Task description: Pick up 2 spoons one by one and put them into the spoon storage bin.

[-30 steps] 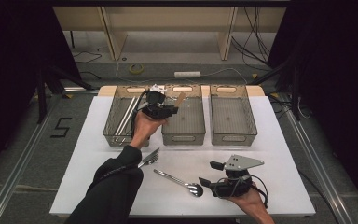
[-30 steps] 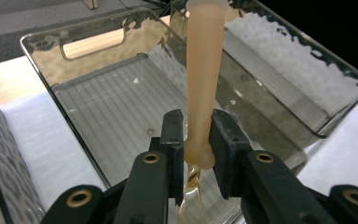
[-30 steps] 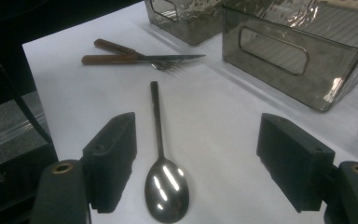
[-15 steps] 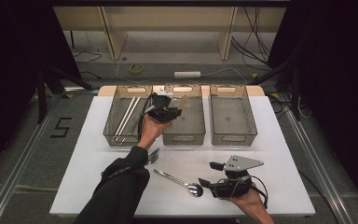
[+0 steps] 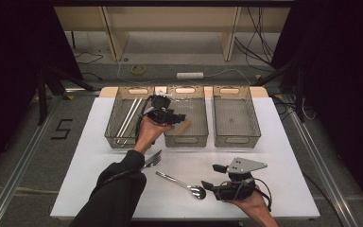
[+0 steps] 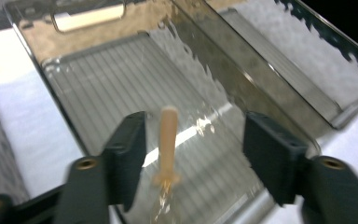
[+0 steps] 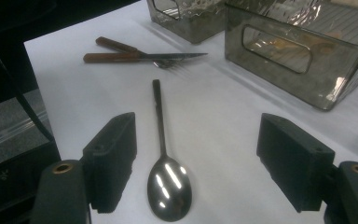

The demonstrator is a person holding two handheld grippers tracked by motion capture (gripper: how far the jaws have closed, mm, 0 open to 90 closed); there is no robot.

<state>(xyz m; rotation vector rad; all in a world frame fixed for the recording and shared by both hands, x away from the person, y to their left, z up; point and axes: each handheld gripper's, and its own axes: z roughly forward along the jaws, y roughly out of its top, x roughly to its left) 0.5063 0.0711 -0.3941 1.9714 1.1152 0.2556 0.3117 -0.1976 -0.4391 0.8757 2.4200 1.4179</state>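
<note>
left gripper [image 5: 170, 115]: jaws have just been opening, now spread, pads off the wooden utensil [image 6: 168, 140] lying between them, by the left jaw, in the middle bin [image 5: 185, 137] | right gripper [image 5: 211, 178]: jaws spread, low over the table [image 5: 283, 156], metal spoon [image 7: 167, 177] between them untouched | fork and knife [image 7: 135, 55] beyond the spoon's handle

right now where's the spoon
The spoon lies on the white table, front middle in the high view, bowl between the right gripper's open jaws, with the fork just left.
</note>
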